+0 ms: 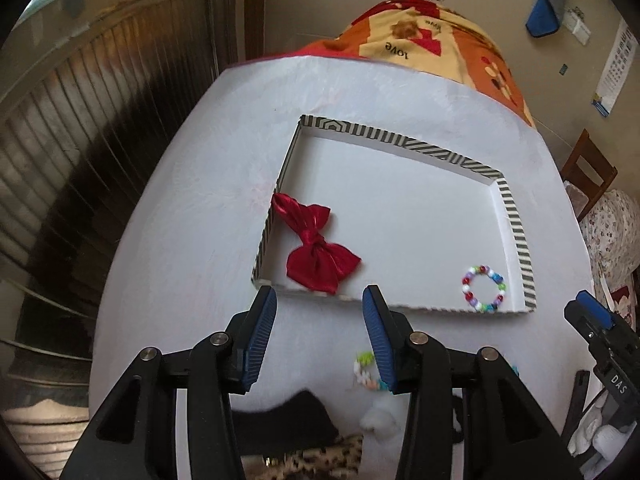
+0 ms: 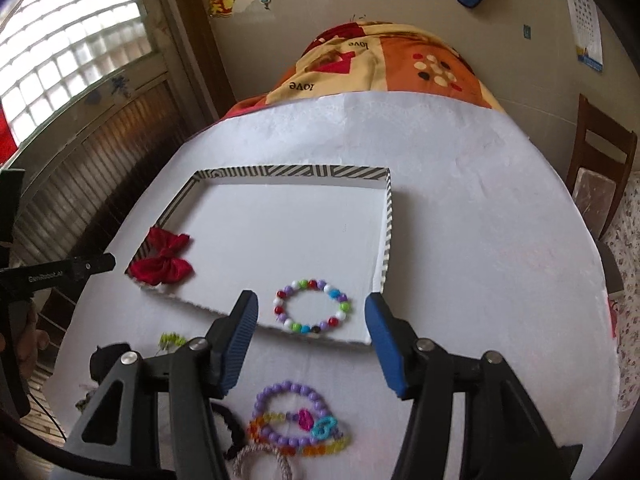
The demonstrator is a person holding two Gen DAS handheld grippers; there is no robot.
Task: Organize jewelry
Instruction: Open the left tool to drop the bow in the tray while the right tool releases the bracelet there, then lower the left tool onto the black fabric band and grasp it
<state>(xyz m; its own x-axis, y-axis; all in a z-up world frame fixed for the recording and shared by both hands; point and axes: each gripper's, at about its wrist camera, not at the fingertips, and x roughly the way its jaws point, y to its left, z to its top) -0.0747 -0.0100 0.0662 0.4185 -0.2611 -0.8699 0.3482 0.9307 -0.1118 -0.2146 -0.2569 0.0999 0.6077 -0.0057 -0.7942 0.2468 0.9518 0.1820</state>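
Two in the tray (image 2: pixel 384 232): bow (image 2: pixel 162 258) left, bead bracelet (image 2: pixel 312 306) lower centre. Purple bracelet (image 2: pixel 292 416), hair ties still at bottom. Both my tongs, left (image 1: pixel 320 334) and right (image 2: pixel 312 344), apart, empty.

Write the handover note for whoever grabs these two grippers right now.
Left gripper: open, empty, at the tray's near edge by the bow.
Right gripper: open, empty, over the tray's near edge.
Done: red bow and multicolor bead bracelet lie in the striped tray.
Left: purple bead bracelet with its colourful pieces, black hair tie, grey braided band and a green beaded piece wait on the table in front of the tray.
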